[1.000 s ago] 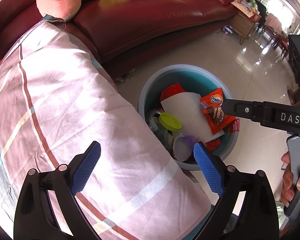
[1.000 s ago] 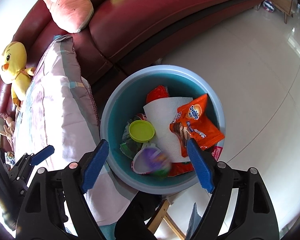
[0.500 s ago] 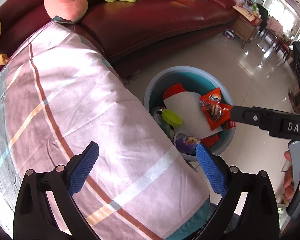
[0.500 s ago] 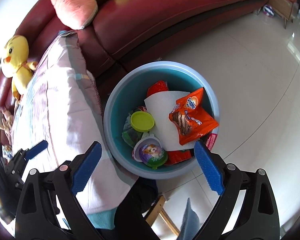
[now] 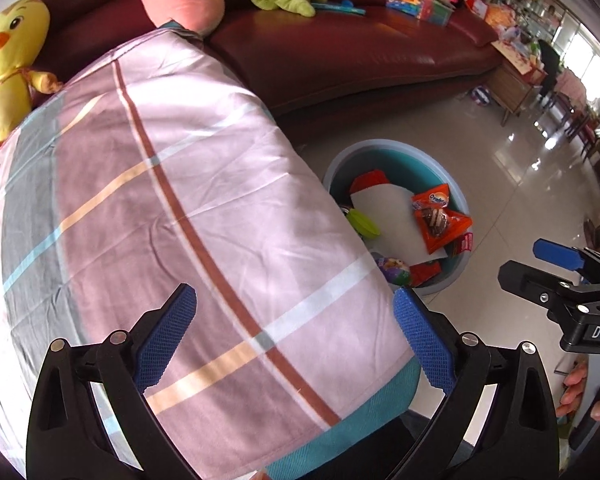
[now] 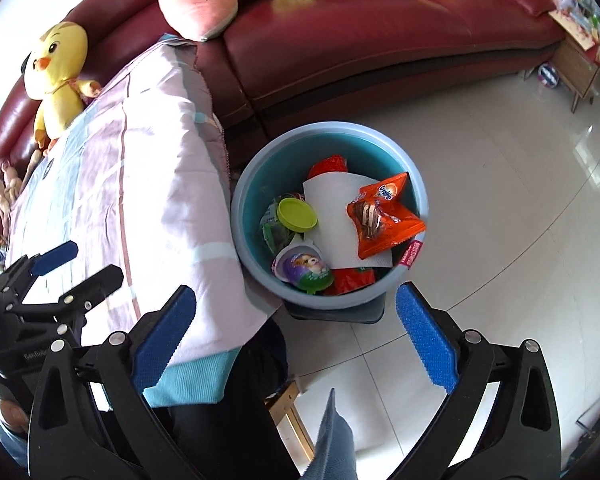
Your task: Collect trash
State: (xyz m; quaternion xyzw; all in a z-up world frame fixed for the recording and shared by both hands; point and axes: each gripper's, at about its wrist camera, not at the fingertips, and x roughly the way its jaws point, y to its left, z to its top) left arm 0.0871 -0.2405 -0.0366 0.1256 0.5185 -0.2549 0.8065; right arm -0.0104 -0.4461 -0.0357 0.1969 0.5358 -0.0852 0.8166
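Bin: a blue round bin (image 6: 332,300) is set on the floor just beside the cloth-covered surface (image 5: 172,208), likely so trash can be dropped in with ease.
Trash: an orange snack wrapper (image 6: 384,220), a white paper sheet (image 6: 332,208), a green lid (image 6: 297,214) and a purple cup lid (image 6: 304,266) are seen lying inside the bin.
Right gripper (image 6: 296,336): its fingers are opening wide; nothing is held between them.
Left gripper (image 5: 294,338): its fingers are spread wide over the cloth; nothing is held.
Surface: no trash is seen on the striped cloth.
Room: a dark red sofa (image 6: 380,40) with a yellow chick toy (image 6: 60,76) is seen behind; the tile floor (image 6: 500,200) is shiny.
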